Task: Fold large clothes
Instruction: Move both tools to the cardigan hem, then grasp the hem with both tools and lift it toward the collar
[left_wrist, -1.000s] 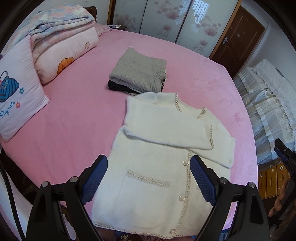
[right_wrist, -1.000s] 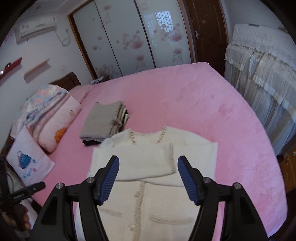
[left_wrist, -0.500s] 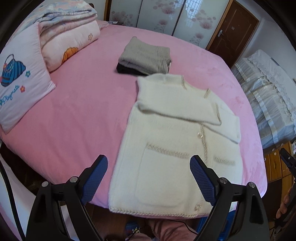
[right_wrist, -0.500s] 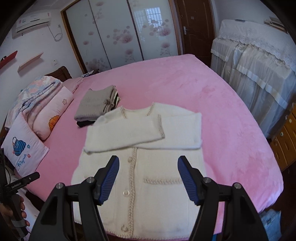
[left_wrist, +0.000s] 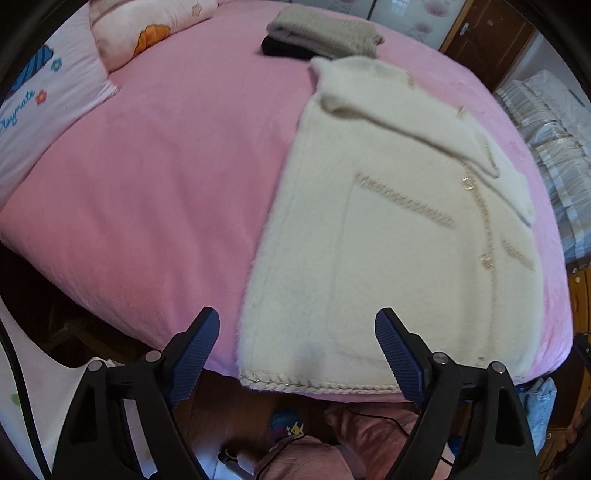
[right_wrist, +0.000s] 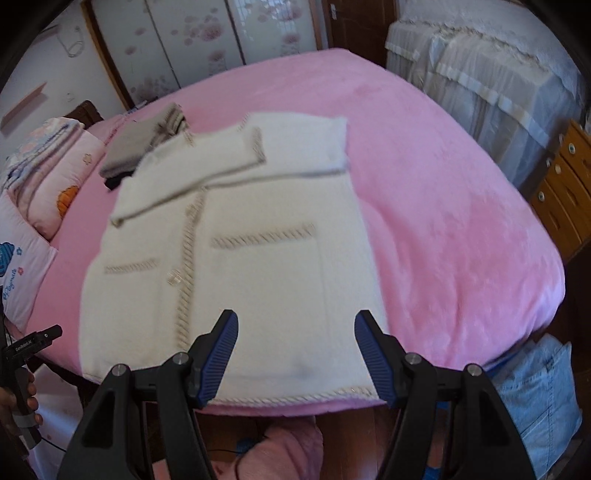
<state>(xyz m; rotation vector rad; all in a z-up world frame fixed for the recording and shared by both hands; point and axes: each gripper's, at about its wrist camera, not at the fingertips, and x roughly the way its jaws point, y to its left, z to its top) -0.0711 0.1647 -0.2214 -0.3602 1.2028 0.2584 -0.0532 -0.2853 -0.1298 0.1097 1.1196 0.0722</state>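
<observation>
A white fuzzy cardigan (left_wrist: 388, 236) with beige braided trim lies flat on the pink bed (left_wrist: 166, 166), both sleeves folded across its chest. It also shows in the right wrist view (right_wrist: 236, 236). Its hem reaches the bed's near edge. My left gripper (left_wrist: 297, 350) is open and empty, just above the hem's left corner. My right gripper (right_wrist: 295, 350) is open and empty, above the hem's right part. The left gripper's body (right_wrist: 26, 347) shows at the left edge of the right wrist view.
A stack of folded grey and black clothes (left_wrist: 321, 35) lies beyond the collar. Pillows (left_wrist: 48, 96) and folded quilts (right_wrist: 40, 147) are at the left. A covered bed (right_wrist: 487, 81) and wooden drawers (right_wrist: 565, 184) stand on the right. Denim (right_wrist: 535, 398) lies on the floor.
Both grippers have drawn back and dropped toward the cardigan's hem at the near bed edge. The cardigan now fills more of each view. Both stay open.
</observation>
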